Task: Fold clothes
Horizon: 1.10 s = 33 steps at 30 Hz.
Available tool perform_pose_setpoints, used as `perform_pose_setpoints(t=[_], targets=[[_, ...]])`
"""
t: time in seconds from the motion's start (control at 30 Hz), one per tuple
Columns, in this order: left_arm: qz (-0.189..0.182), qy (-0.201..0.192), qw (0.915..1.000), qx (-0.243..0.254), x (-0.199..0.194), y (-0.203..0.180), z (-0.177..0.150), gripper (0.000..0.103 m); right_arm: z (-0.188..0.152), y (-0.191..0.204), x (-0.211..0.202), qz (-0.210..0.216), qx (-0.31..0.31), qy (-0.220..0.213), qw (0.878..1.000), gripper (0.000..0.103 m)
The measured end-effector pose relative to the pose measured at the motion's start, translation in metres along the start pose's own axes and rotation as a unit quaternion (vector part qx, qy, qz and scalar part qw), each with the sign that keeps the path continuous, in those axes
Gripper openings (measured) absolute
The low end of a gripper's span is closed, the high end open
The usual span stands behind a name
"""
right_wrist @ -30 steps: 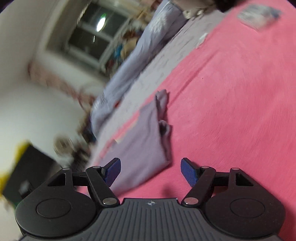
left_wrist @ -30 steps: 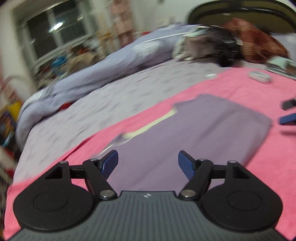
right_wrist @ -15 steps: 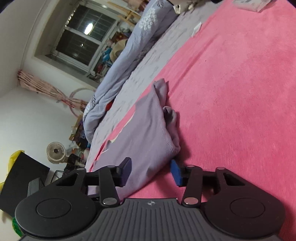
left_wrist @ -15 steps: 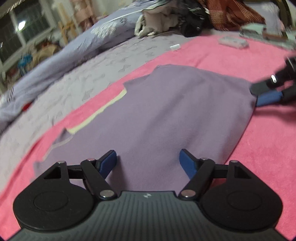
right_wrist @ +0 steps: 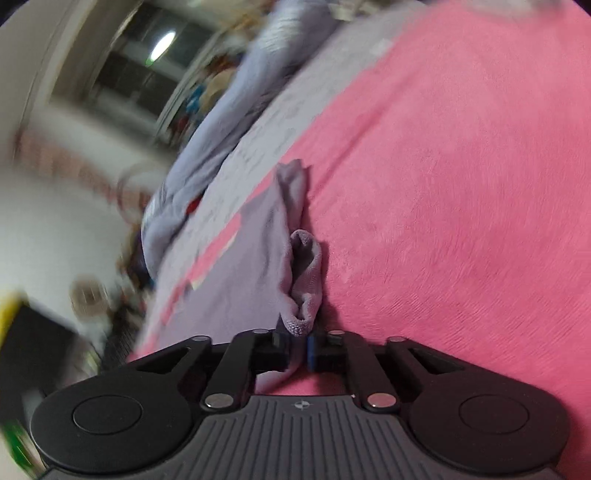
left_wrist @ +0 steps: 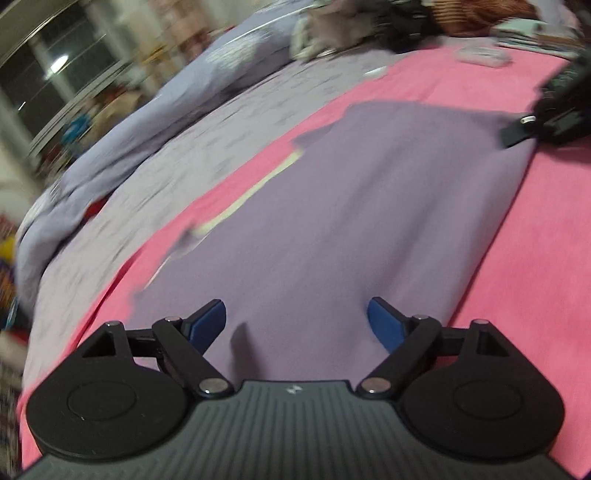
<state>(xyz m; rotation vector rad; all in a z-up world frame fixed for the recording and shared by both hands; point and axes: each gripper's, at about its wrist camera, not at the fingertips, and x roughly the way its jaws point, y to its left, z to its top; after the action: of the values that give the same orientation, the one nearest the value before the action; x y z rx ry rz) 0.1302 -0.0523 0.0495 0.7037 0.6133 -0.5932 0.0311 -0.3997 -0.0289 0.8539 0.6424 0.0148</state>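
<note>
My right gripper is clamped on the near-right edge of the purple garment, which lies mostly flat on the pink blanket. Left gripper hangs over the near end w/ fingers wide, holding nothing. Looks partway folded; more folds prob. left.

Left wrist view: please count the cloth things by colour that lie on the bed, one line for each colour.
Purple garment: 1
Pink blanket: 1
Pale blue quilt: 1
Red patterned cloth: 1
Total: 4

The pile near the pillows is too blurred to count.
</note>
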Motion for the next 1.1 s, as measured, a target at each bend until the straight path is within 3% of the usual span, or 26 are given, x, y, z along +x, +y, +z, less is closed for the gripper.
perform_pose_setpoints(t=[0.03,0.07,0.1,0.17,0.3,0.37,0.5,0.57,0.63,0.73,0.77,0.83,0.9,0.97,1.03,1.1], targets=[[0.026,0.009,0.9996,-0.006,-0.007,0.008,-0.011,0.087,-0.002,0.006,-0.008,-0.012,-0.037,-0.006,0.999,0.023],[0.052,0.016,0.9985,-0.01,-0.014,0.014,-0.023,0.087,-0.004,0.012,-0.015,-0.023,-0.074,-0.013,0.997,0.036],[0.067,0.023,0.9972,-0.022,-0.023,0.02,-0.032,0.087,-0.005,0.018,-0.023,-0.035,-0.111,-0.019,0.993,0.056],[0.073,0.028,0.9955,-0.054,-0.042,0.027,-0.046,0.085,-0.009,0.031,-0.038,-0.058,-0.185,-0.032,0.981,0.07],[0.068,-0.018,0.9972,-0.027,-0.076,-0.003,-0.05,0.085,-0.025,0.061,-0.043,-0.083,-0.32,-0.045,0.943,0.07],[0.062,-0.045,0.9971,0.006,-0.083,-0.028,-0.041,0.085,-0.033,0.078,-0.038,-0.079,-0.348,-0.041,0.933,0.07],[0.028,-0.093,0.9937,0.056,-0.077,-0.063,-0.018,0.086,-0.049,0.124,-0.026,-0.027,-0.432,-0.048,0.9,0.056],[0.019,-0.08,0.9942,0.069,-0.059,-0.07,-0.01,0.086,-0.052,0.144,-0.007,-0.014,-0.48,-0.03,0.877,0.053],[0.016,-0.039,0.9969,0.067,-0.036,-0.067,-0.008,0.086,-0.056,0.153,0.018,-0.032,-0.514,0.004,0.857,0.046],[-0.003,-0.011,0.9999,0.002,-0.026,-0.047,-0.011,0.09,-0.062,0.15,0.049,-0.082,-0.548,0.054,0.831,0.039],[-0.006,-0.002,0.9996,-0.026,-0.027,-0.038,-0.012,0.09,-0.063,0.145,0.051,-0.092,-0.548,0.061,0.829,0.039],[0.021,-0.006,0.9978,-0.062,-0.04,-0.025,-0.014,0.089,-0.061,0.137,0.04,-0.087,-0.531,0.059,0.841,0.038],[0.025,-0.051,0.9935,-0.099,-0.061,-0.01,-0.013,0.091,-0.058,0.129,0.031,-0.083,-0.514,0.063,0.851,0.039],[0.014,-0.082,0.9879,-0.131,-0.069,0.001,-0.006,0.099,-0.057,0.124,0.022,-0.078,-0.506,0.064,0.857,0.039],[0.05,-0.069,0.9897,-0.115,-0.055,-0.003,0.003,0.099,-0.056,0.124,0.014,-0.08,-0.514,0.076,0.851,0.041],[0.088,-0.027,0.9927,-0.077,-0.03,-0.014,0.001,0.099,-0.057,0.123,0.007,-0.088,-0.532,0.1,0.836,0.043]])
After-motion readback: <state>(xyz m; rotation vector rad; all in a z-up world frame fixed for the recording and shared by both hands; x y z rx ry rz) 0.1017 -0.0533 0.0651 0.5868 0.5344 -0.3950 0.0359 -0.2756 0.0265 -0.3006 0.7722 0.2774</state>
